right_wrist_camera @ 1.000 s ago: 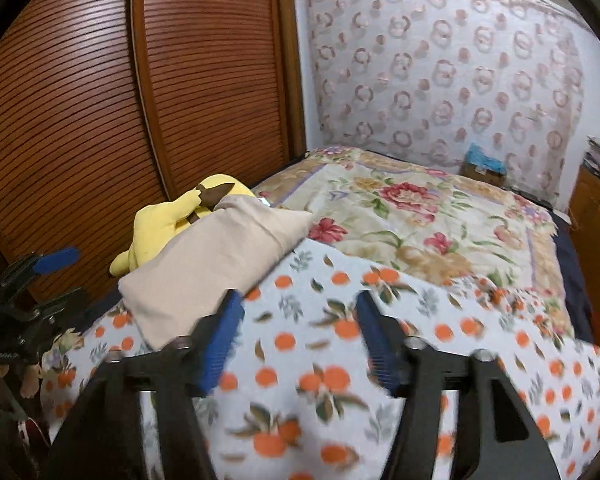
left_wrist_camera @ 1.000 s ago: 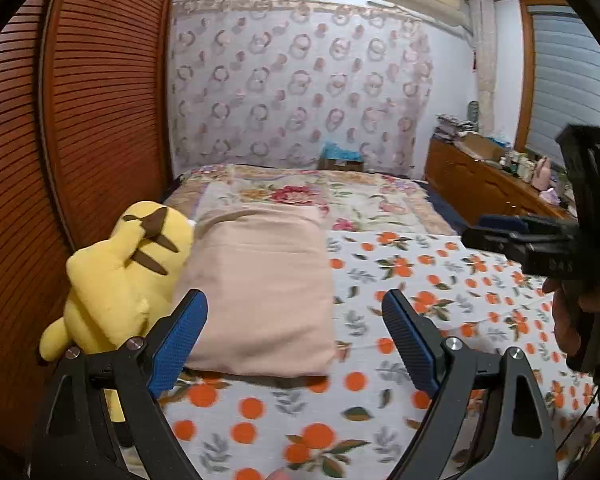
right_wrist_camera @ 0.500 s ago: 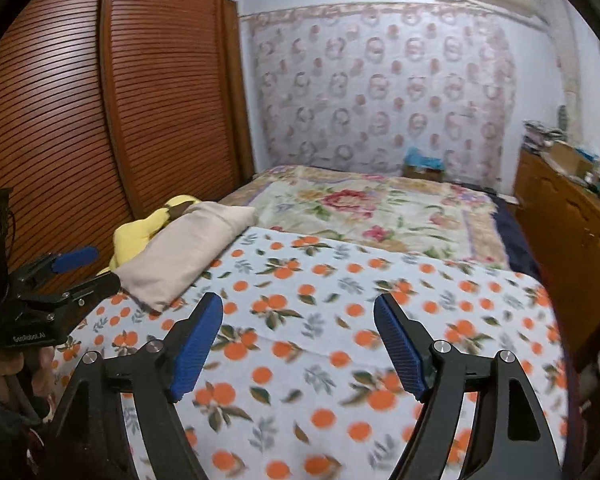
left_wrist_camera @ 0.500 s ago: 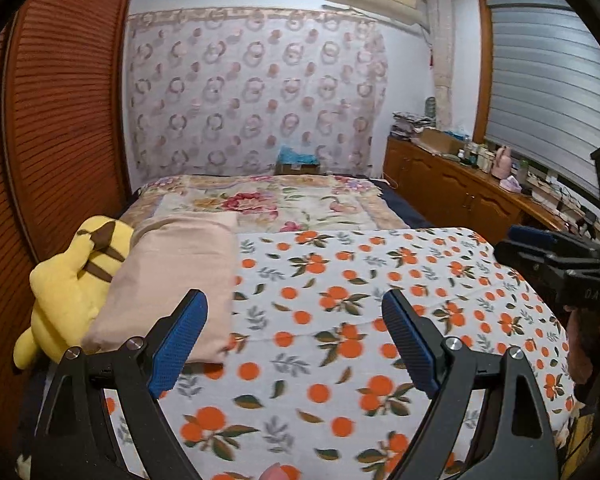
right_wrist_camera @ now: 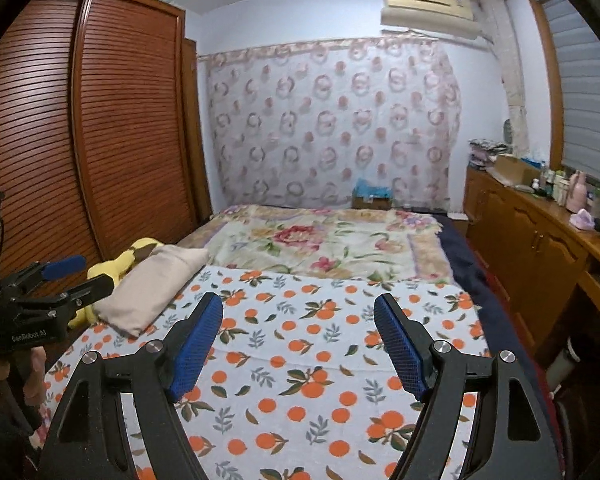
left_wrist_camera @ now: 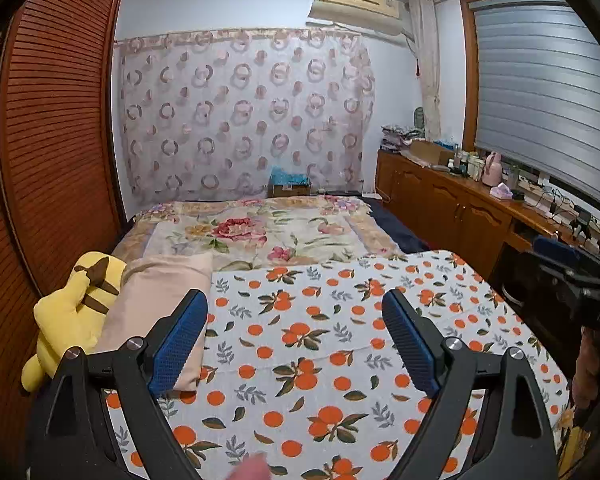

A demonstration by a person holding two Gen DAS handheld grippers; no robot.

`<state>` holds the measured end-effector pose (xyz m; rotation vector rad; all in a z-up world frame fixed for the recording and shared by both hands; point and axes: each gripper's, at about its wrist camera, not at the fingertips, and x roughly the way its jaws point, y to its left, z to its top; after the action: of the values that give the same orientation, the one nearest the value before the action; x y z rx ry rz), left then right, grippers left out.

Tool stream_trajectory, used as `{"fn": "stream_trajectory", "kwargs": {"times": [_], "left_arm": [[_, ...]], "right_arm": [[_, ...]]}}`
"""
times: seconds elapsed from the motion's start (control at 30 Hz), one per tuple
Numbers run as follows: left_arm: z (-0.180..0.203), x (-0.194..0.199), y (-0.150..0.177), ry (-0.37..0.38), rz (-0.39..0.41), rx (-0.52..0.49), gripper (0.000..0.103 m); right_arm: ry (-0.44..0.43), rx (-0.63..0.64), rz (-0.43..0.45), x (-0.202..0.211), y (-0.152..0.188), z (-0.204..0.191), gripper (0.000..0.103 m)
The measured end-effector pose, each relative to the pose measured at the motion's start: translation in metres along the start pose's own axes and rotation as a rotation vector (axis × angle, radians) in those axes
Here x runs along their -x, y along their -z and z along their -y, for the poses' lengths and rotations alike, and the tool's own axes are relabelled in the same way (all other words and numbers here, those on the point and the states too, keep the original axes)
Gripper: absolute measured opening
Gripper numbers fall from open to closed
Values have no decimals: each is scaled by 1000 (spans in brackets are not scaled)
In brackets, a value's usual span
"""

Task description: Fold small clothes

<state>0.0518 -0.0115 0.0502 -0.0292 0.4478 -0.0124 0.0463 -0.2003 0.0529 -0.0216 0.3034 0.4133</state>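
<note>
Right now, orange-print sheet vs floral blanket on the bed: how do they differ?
The orange-print sheet is white with small repeated oranges and leaves; the floral blanket is cream with large pink roses and a tan border. The sheet covers the near part of the bed, under both open tools; the blanket lies beyond it, toward the curtain. Both lie spread flat.

Orange-print sheet (left_wrist_camera: 300, 344) spreads directly under and ahead of the gripper. Floral quilt (left_wrist_camera: 268, 236) lies beyond it, farther ahead. Beige pillow (left_wrist_camera: 156, 304) ahead-left, touching the yellow plush toy (left_wrist_camera: 76, 312) (toy is on the pillow's outer side, against the slatted wardrobe doors (left_wrist_camera: 52, 140)). Ring-patterned curtain (left_wrist_camera: 244, 116) straight ahead on the far wall; air conditioner (left_wrist_camera: 356, 0) above it. Wooden cabinet (left_wrist_camera: 452, 208) ahead-right, cluttered top, under the window blind (left_wrist_camera: 540, 96).
</note>
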Motion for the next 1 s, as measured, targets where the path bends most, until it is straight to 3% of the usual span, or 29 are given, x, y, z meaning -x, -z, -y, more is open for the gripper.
{"fn": "stream_trajectory", "kwargs": {"times": [1.0], "left_arm": [[1,15,-3,-17,20,-19,89]], "right_arm": [[12,-11,26,-1,5,4,80]]}}
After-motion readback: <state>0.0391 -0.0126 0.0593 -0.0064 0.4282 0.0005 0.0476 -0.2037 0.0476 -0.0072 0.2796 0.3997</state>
